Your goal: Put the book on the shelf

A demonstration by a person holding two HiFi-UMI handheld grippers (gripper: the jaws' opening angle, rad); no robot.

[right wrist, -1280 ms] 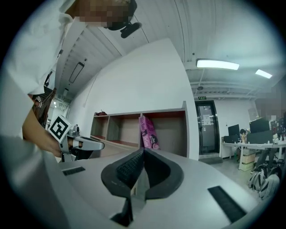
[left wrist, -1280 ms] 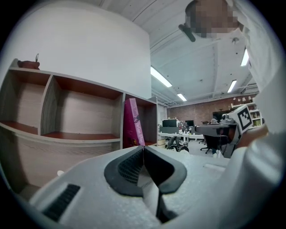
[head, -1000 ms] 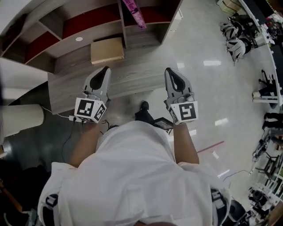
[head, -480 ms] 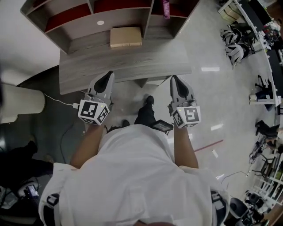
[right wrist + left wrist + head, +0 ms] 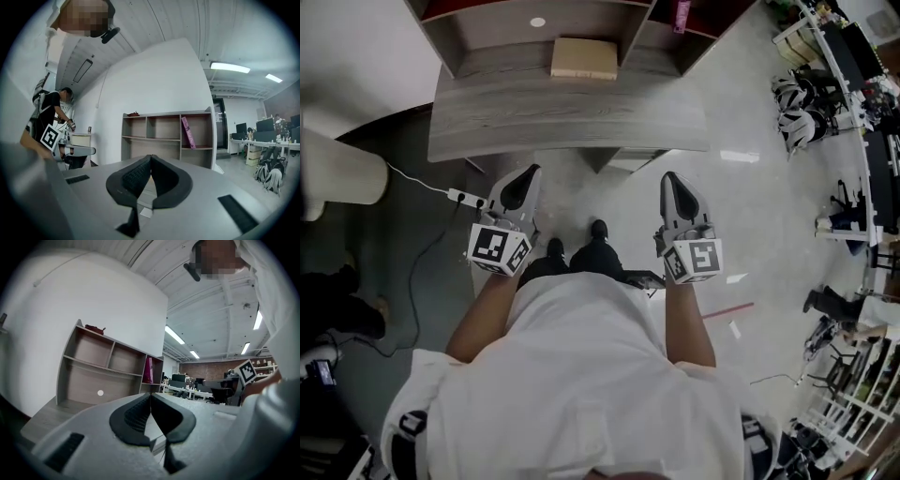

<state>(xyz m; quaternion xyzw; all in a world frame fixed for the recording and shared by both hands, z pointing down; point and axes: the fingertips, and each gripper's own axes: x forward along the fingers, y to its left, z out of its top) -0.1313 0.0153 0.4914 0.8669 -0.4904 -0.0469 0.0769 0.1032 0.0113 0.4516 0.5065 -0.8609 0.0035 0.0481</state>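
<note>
A tan book [image 5: 584,58] lies flat on the grey wooden desk [image 5: 562,117], just in front of the shelf unit [image 5: 487,23] at the top of the head view. My left gripper [image 5: 528,172] and right gripper [image 5: 670,176] hang side by side over the floor, short of the desk's near edge. Both are shut with nothing between the jaws. In the left gripper view the left gripper [image 5: 150,394] faces the shelf unit [image 5: 108,373]. In the right gripper view the right gripper [image 5: 150,157] faces the same shelf unit [image 5: 164,138], where a pink book [image 5: 186,132] leans in one compartment.
A power strip [image 5: 461,198] with a white cable lies on the floor at the left. A pale cylinder [image 5: 337,173] stands further left. Helmets and gear [image 5: 797,98] crowd the right side. Another person [image 5: 51,112] stands at the left of the right gripper view.
The desk and shelf have slid up and away in the head view. Both grippers, over the desk's near edge a second ago, are now over the floor, still shut.
</note>
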